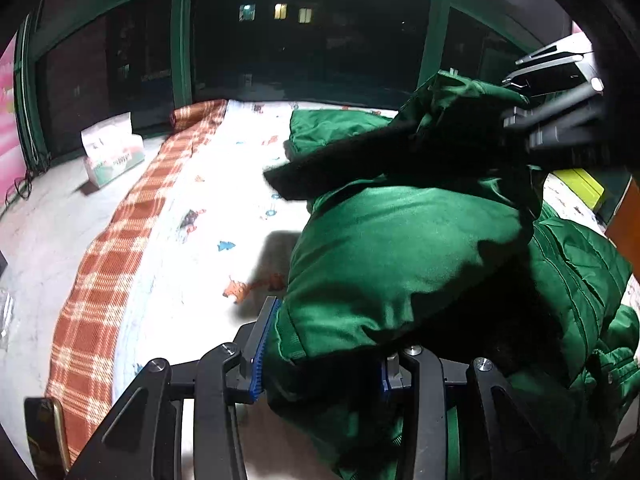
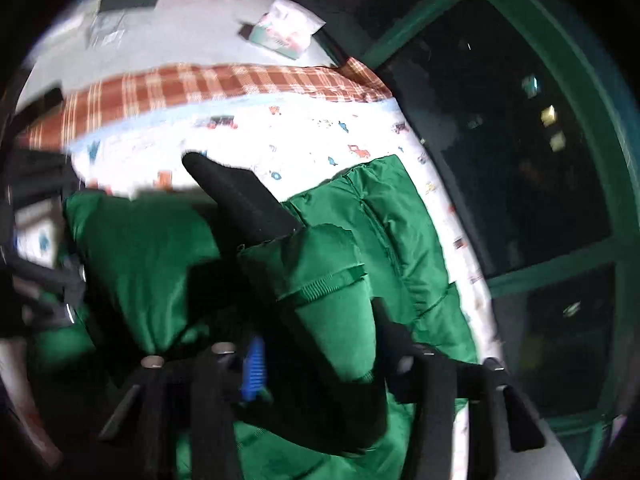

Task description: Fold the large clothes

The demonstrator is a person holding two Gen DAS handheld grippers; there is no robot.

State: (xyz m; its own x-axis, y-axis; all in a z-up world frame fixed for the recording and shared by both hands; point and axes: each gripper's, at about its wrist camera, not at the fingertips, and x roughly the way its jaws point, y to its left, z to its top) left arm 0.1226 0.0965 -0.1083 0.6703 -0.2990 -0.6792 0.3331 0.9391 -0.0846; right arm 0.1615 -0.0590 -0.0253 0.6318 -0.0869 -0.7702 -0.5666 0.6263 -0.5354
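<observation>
A white printed sheet (image 1: 192,240) with a plaid blanket (image 1: 120,248) along its left edge covered the bed, and the green jacket (image 1: 400,248) lay across the right half of the left wrist frame, one part lifted toward the upper right. At the bottom centre of that frame the left claw (image 1: 320,360) was closed on a padded fold of the jacket, while in the right wrist frame the right claw (image 2: 316,360) gripped a ribbed cuff (image 2: 332,280) at lower centre. A tissue box (image 1: 112,152) sat in the left wrist frame's upper left.
</observation>
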